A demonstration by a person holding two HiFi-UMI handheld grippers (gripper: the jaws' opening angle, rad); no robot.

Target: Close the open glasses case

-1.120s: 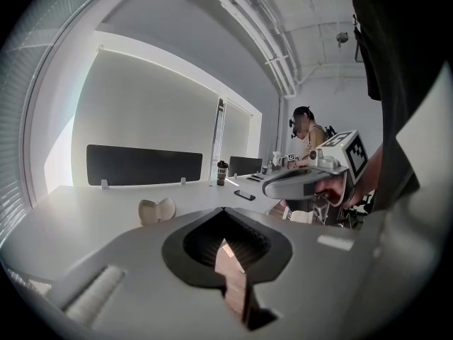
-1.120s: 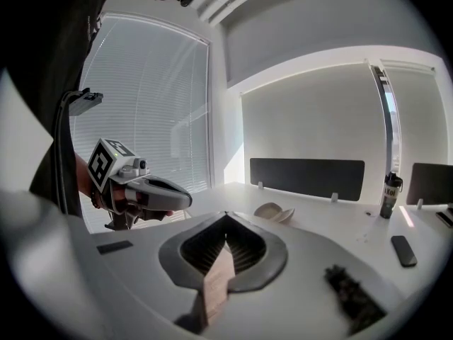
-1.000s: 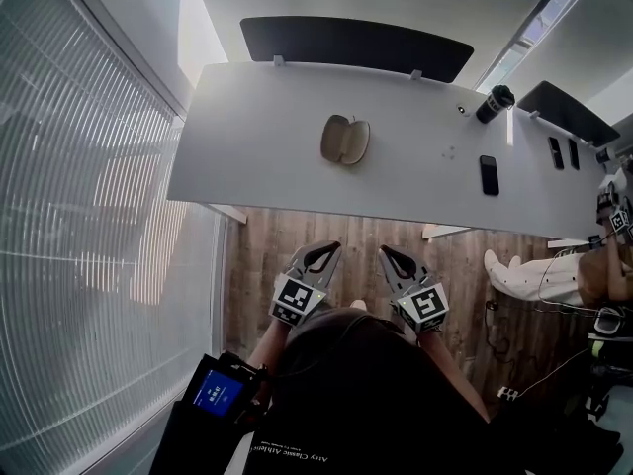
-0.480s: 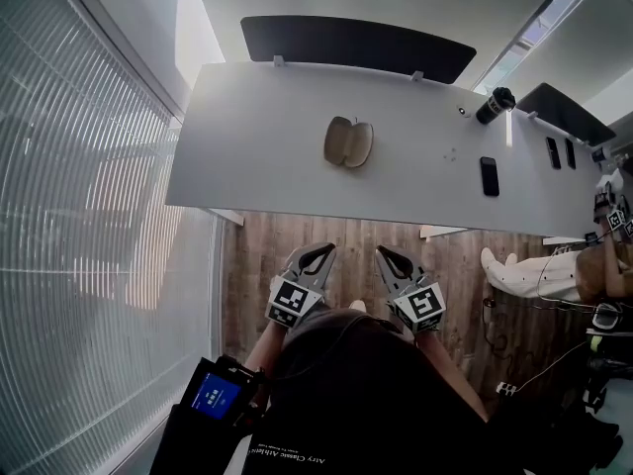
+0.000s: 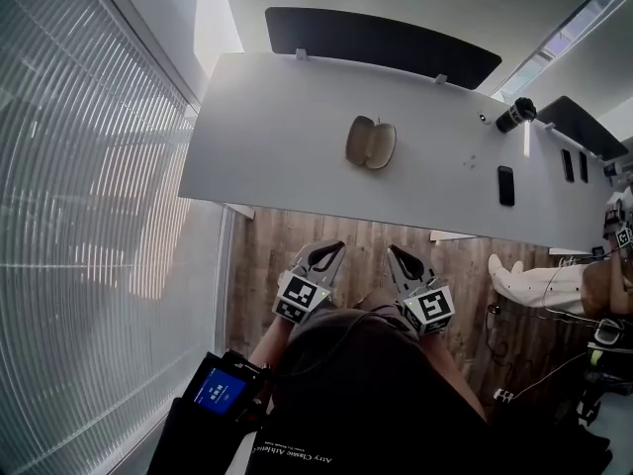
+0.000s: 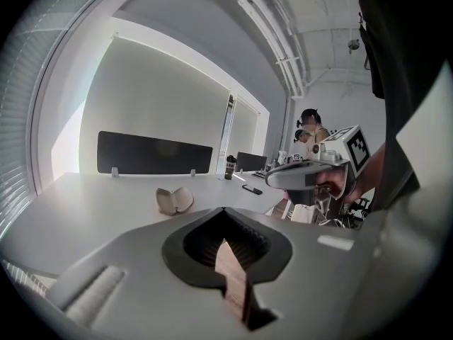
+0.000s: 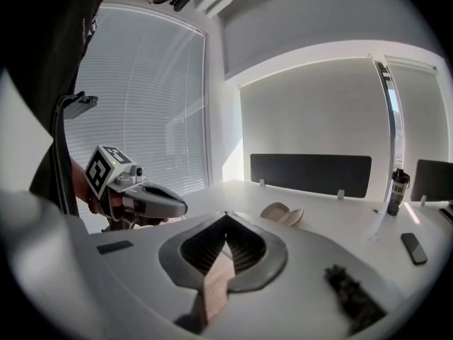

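The open glasses case (image 5: 371,142) is beige and lies with both shells spread on the white table (image 5: 277,137), near its middle. It also shows in the left gripper view as the case (image 6: 174,200) and in the right gripper view as the case (image 7: 283,213), far ahead of the jaws. My left gripper (image 5: 334,249) and right gripper (image 5: 394,251) hang side by side over the wooden floor, short of the table's near edge and well apart from the case. Both are shut with nothing in them. Each sees the other: right gripper (image 6: 306,175), left gripper (image 7: 154,204).
A dark partition panel (image 5: 381,43) runs along the table's far edge. A black bottle (image 5: 516,114), a phone (image 5: 505,185) and two dark flat items (image 5: 574,164) lie at the table's right end. Window blinds (image 5: 89,216) fill the left side. Another person (image 5: 593,285) sits at the right.
Both grippers have edged forward towards the table, staying shut and side by side. The case has not moved on the table.
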